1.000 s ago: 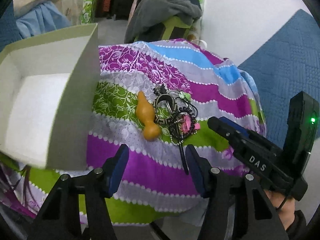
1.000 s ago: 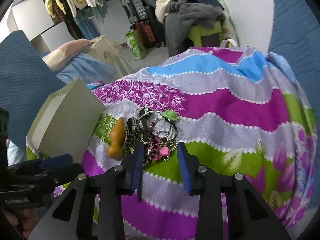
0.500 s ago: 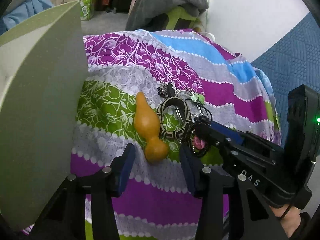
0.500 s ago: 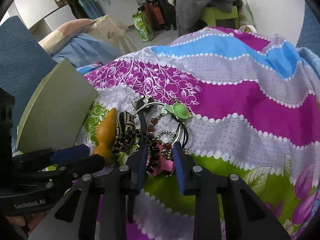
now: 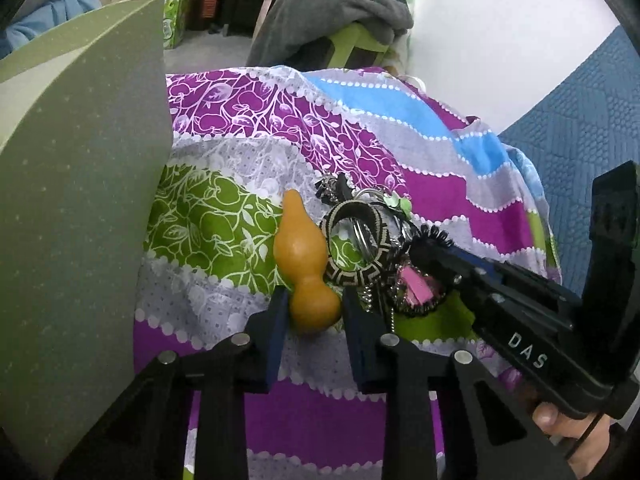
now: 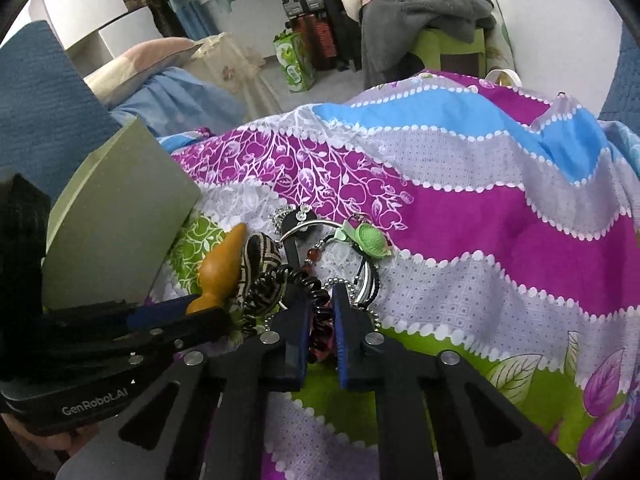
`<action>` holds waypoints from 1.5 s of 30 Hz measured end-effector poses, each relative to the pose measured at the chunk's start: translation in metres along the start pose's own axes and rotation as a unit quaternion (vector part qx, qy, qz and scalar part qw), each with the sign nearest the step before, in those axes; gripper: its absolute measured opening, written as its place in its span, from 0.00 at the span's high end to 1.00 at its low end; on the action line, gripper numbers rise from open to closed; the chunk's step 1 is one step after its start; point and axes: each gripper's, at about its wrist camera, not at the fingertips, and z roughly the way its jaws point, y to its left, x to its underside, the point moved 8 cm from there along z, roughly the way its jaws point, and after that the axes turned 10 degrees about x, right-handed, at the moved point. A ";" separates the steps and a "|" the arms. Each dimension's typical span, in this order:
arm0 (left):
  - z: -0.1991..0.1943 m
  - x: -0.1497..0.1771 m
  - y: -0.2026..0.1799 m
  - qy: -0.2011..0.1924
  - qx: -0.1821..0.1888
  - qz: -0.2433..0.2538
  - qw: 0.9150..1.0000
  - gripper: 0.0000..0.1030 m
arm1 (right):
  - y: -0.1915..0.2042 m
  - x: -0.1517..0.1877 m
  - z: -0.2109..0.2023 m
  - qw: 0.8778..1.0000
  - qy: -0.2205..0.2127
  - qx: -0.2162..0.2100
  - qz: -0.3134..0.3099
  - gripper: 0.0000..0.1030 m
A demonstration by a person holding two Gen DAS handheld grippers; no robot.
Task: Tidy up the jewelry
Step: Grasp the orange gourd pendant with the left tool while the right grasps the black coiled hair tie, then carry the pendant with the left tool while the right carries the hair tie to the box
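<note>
Two grippers worked one jewelry pile (image 5: 372, 248) lying on the patterned cloth (image 5: 248, 148) beside the green box (image 5: 80, 184). Left gripper (image 5: 314, 312) had its jaws either side of the orange gourd (image 5: 304, 264), touching or nearly so, grip uncertain. Right gripper (image 6: 322, 332) was narrowed around the dark-red piece (image 6: 322, 330) at the pile's near edge, contact unclear.

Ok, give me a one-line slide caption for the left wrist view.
Left gripper straddles the orange gourd pendant's bulb on the patterned bedspread, beside the tangled jewelry pile.
</note>
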 end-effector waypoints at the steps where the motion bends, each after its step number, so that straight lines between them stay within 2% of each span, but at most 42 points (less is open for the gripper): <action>1: -0.002 0.000 -0.001 -0.001 0.002 0.003 1.000 0.74 | -0.001 -0.001 -0.003 1.000 -0.005 0.003 0.002 0.92; 13: -0.029 0.010 -0.012 -0.010 0.008 0.022 1.000 0.74 | -0.001 0.009 -0.027 0.999 -0.019 0.037 0.011 0.93; 18: -0.045 0.017 -0.018 -0.018 0.018 0.034 0.999 0.74 | -0.011 0.027 -0.035 0.997 0.008 0.080 0.024 0.93; 23: -0.056 0.027 -0.021 -0.011 0.022 0.044 0.999 0.74 | -0.015 0.039 -0.051 0.994 0.014 0.095 0.056 0.93; 29: -0.082 0.032 -0.026 -0.013 0.029 0.059 0.998 0.74 | -0.001 0.043 -0.074 0.992 0.012 0.107 0.071 0.93; 32: -0.097 0.029 -0.028 -0.018 0.033 0.059 0.998 0.74 | 0.010 0.038 -0.090 0.991 -0.004 0.123 0.055 0.93; 34: -0.111 0.026 -0.031 -0.020 0.028 0.068 0.997 0.74 | 0.015 0.033 -0.099 0.991 -0.013 0.123 0.057 0.93; 36: -0.130 0.018 -0.035 -0.039 0.024 0.082 0.996 0.74 | 0.019 0.028 -0.109 0.990 -0.019 0.124 0.058 0.93; 45: -0.186 -0.013 -0.035 -0.072 0.031 0.089 0.993 0.74 | 0.045 -0.009 -0.157 0.989 -0.055 0.120 0.064 0.93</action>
